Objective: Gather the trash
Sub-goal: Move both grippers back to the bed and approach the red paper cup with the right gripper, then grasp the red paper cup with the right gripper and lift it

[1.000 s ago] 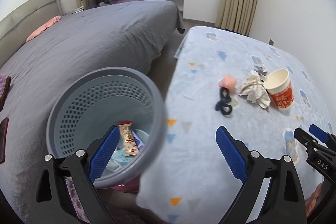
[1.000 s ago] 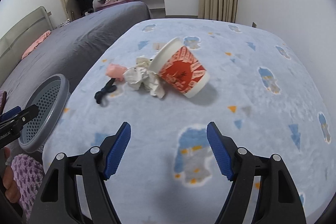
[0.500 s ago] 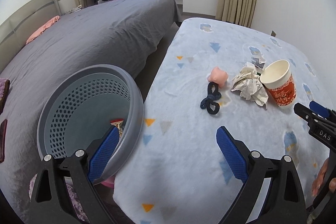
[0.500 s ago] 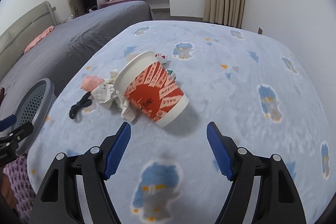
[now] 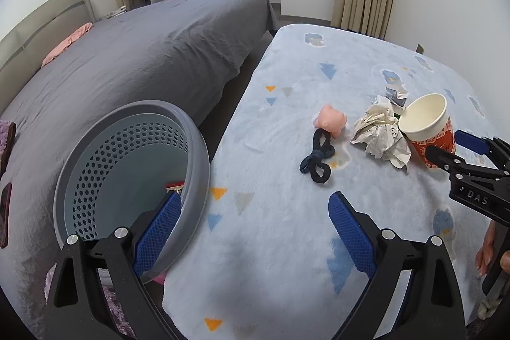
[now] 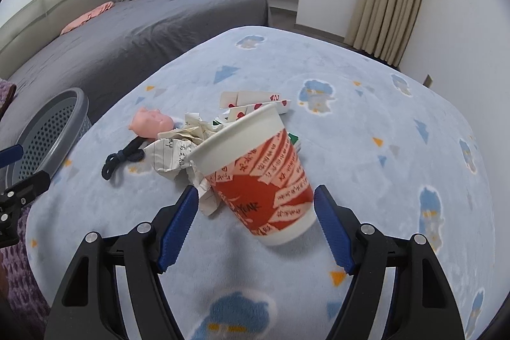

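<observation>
Trash lies in a small cluster on the pale blue patterned blanket (image 5: 287, 244). From the left wrist view, the left gripper (image 5: 255, 222) hangs with its jaws wide and nothing between them, one blue pad in front of the grey perforated basket (image 5: 197, 155) that stands beside the blanket's edge, with a wrapper (image 5: 175, 187) partly visible inside. Farther out sit a dark knotted cord (image 5: 315, 160), a pink pig toy (image 5: 330, 121), crumpled paper (image 5: 381, 133) and a red-and-white paper cup (image 5: 427, 123), the paper touching the cup. The right gripper (image 5: 452, 148) reaches in from the right, its fingers on either side of the cup.

From the right wrist view, the right gripper (image 6: 255, 225) has its jaws wide, straddling the lower part of the paper cup (image 6: 261, 180) without clamping it. Crumpled paper (image 6: 178, 148) lies against the cup's left side, playing cards (image 6: 255, 101) lie behind it, and the pig toy (image 6: 149, 123), cord (image 6: 122, 158) and basket (image 6: 54, 123) lie to the left.
</observation>
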